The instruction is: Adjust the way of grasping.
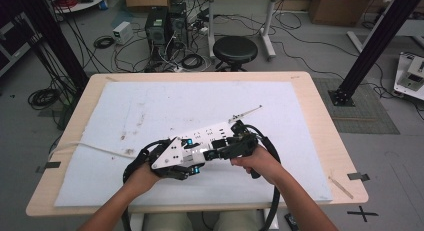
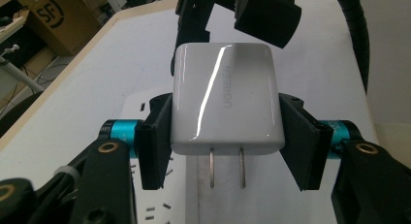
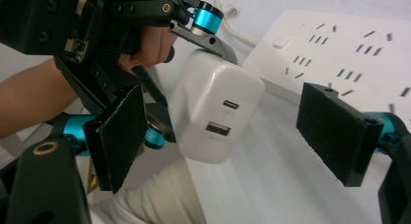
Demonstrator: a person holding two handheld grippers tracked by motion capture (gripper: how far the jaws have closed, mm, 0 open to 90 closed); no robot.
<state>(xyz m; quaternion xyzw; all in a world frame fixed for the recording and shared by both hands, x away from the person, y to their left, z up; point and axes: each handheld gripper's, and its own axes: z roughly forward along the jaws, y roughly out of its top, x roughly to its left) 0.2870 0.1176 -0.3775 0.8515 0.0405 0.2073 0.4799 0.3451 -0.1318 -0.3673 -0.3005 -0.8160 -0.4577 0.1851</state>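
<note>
Left tongs [image 2: 225, 146] clamped on white USB charger [image 2: 227, 98], right tongs [image 3: 237, 136] apart; you line prongs [image 2: 227, 167] squarely over power strip [image 3: 349, 54] slots, press straight

Glossy white plastic charger [image 2: 225, 100], metal prongs [image 2: 227, 168]

One white USB charger [image 2: 227, 100], one white power strip [image 3: 339, 49], two handheld grippers, one white table mat [image 1: 150, 106], one round black stool [image 1: 235, 50].
</note>
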